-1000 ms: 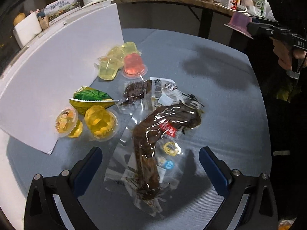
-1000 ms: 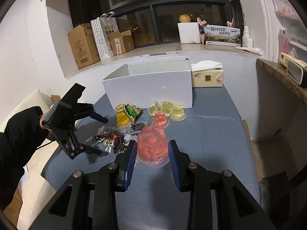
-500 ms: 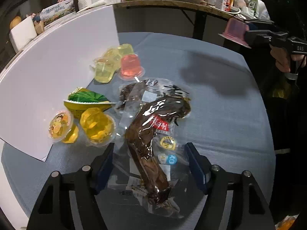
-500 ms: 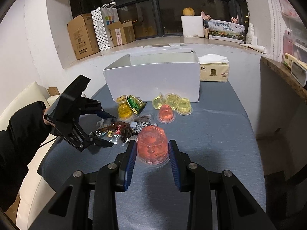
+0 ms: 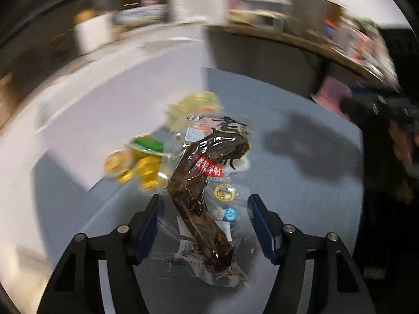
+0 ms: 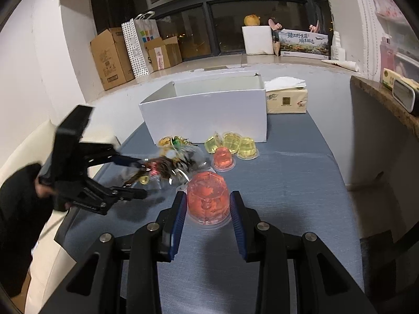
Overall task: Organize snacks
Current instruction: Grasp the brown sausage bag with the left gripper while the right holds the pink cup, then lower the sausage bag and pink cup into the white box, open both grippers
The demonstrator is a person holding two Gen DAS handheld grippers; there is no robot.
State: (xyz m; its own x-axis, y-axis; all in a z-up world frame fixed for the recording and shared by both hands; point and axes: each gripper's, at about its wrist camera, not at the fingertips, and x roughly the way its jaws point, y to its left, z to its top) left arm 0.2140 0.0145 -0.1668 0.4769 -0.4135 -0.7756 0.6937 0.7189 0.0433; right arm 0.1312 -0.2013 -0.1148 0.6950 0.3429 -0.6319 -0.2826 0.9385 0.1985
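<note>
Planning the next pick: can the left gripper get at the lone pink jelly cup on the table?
Probably not directly. The left gripper straddles the meat pack, and that pack lies between it and the pink cup.

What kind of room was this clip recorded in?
Most likely a lived-in home room at night: dark windows above a sill stacked with cardboard boxes, a tissue pack on the blue-clothed table, and a cream sofa alongside.
</note>
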